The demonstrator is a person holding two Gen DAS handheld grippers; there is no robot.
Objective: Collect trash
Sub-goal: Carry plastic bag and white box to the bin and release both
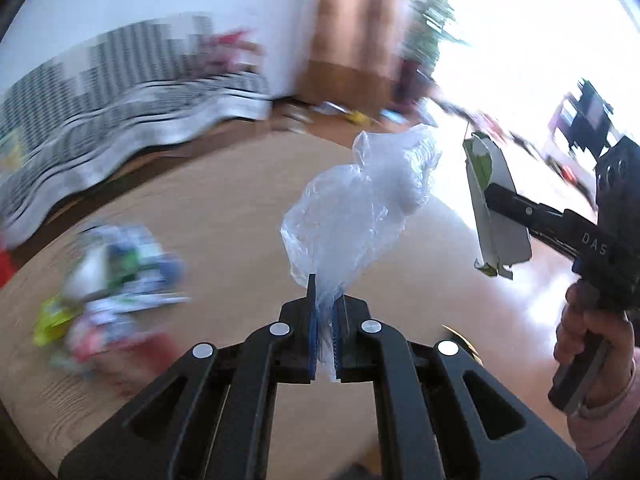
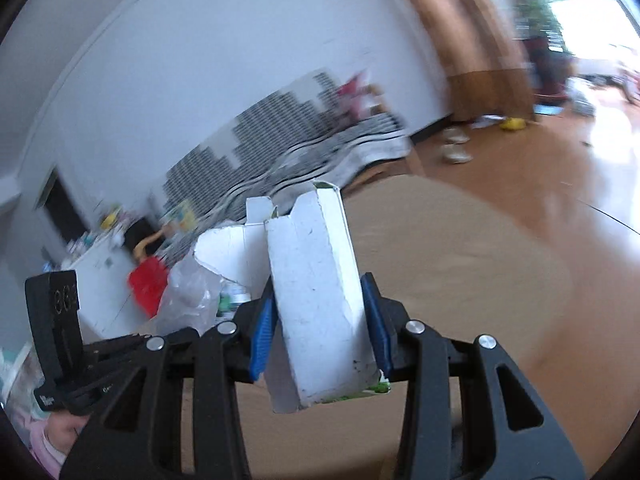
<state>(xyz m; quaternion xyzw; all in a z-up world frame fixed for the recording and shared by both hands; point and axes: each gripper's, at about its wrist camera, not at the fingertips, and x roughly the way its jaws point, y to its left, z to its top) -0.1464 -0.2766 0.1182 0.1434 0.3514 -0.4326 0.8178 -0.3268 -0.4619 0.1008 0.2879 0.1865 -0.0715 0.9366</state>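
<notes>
My left gripper (image 1: 326, 304) is shut on a crumpled clear plastic bag (image 1: 360, 200), which stands up from between the blue pads above a round wooden table (image 1: 224, 208). To its right, the right gripper (image 1: 490, 196) carries a flattened white carton with green print (image 1: 496, 204), held by a hand. In the right wrist view my right gripper (image 2: 320, 320) is shut on that white carton (image 2: 316, 292), the blue pads pressing both its sides. The clear plastic bag (image 2: 188, 296) and the left gripper's body show at the lower left. A blurred pile of colourful wrappers (image 1: 112, 280) lies on the table's left.
A striped black-and-white sofa (image 1: 120, 96) stands against the white wall behind the table. Small items are scattered on the wooden floor (image 1: 352, 114) near a brown door. A potted plant (image 1: 432, 12) stands by the bright window. A red dustpan (image 2: 148, 280) shows at left.
</notes>
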